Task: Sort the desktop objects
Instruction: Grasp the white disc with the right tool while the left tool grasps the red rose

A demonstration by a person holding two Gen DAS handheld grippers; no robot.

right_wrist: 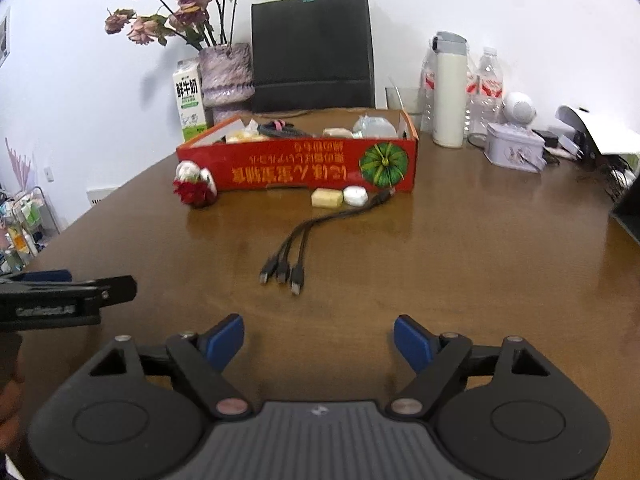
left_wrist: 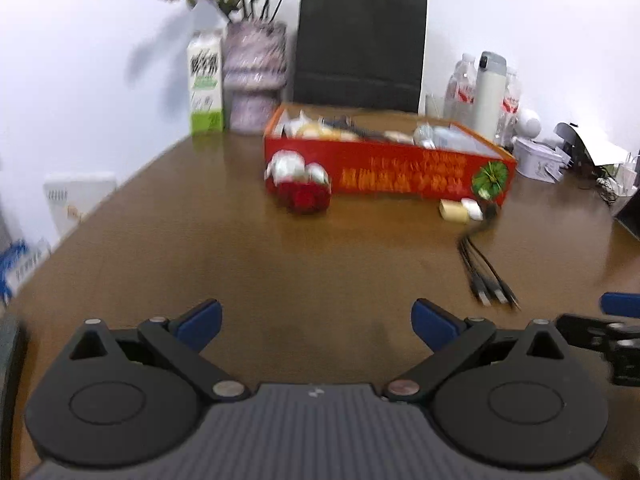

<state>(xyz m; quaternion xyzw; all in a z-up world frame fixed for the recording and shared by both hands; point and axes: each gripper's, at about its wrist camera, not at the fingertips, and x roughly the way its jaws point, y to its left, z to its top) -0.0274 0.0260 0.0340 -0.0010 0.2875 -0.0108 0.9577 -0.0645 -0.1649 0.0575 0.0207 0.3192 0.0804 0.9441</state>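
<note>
Right gripper (right_wrist: pixel 319 342): bottom centre of the right wrist view, blue pads spread wide over bare wood, nothing between them.
Left gripper (left_wrist: pixel 317 326): bottom centre of the left wrist view, jaws likewise parted and empty; its black frame also juts in at the left edge of the right view.
Table (right_wrist: pixel 460 272): brown wood fills the middle of both views, with four loose items lying on it in front of the box.
Cable (right_wrist: pixel 296 248): nearest loose item, a black multi-head charging lead just above the right gripper in the frame centre, its three plugs fanned toward the camera and its tail running up toward the box.
Yellow block (right_wrist: pixel 327 198): just above the cable, lying close to the box's front wall.
White piece (right_wrist: pixel 355 195): beside the yellow block on its right, also outside the box.
Red ornament (right_wrist: pixel 195 186): left of centre, a red-and-white bundle at the box's left front corner, on the table and not in it.
Red box (right_wrist: pixel 296 170): upper centre, open-topped, already holding packets, a coiled dark cord and a pale round object.
Backdrop: vase of dried flowers (right_wrist: pixel 226 76), milk carton (right_wrist: pixel 188 98) and black paper bag (right_wrist: pixel 312 46) stand along the wall behind the box.
Progress: appears partly done; several things sit in the box, while the four loose items remain out and neither gripper has taken hold of one.
Likely next: the cable looks closest to the right gripper's reach.
</note>
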